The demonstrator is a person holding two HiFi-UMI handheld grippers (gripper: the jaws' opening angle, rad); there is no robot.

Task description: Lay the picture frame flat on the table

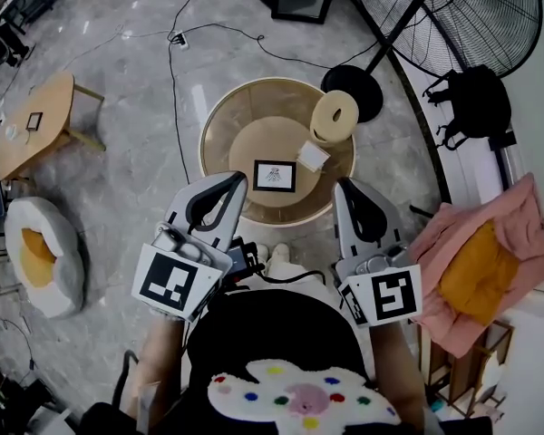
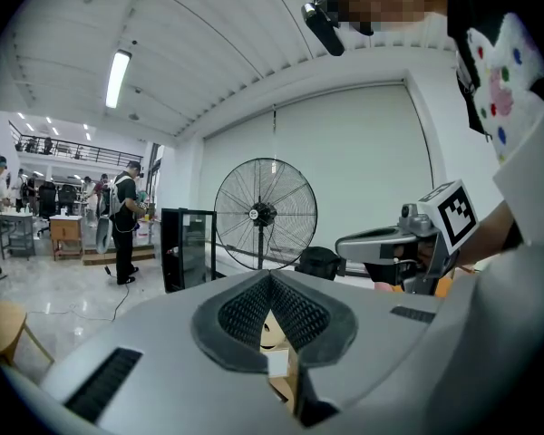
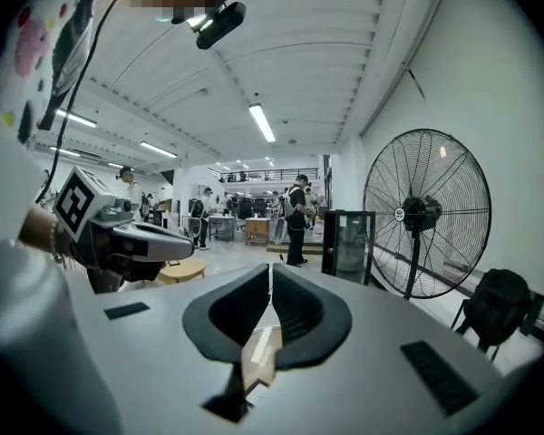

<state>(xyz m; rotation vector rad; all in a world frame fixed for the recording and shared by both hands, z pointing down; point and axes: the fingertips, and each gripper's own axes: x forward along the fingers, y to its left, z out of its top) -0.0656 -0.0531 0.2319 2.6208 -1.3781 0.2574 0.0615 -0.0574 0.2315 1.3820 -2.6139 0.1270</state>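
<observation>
Picture frame (image 1: 275, 176): black border, white print, on round table (image 1: 225, 120); tilt unclear from above.
Left gripper (image 1: 234, 181): jaws closed, empty.
Right gripper (image 1: 343, 188): jaws closed, empty.

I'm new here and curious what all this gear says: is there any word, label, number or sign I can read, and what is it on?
No readable text anywhere.
Picture frame: a dark drawing, too small to read.
White card: too small to tell.
Marker cubes: black-and-white square patterns, no letters.
</observation>
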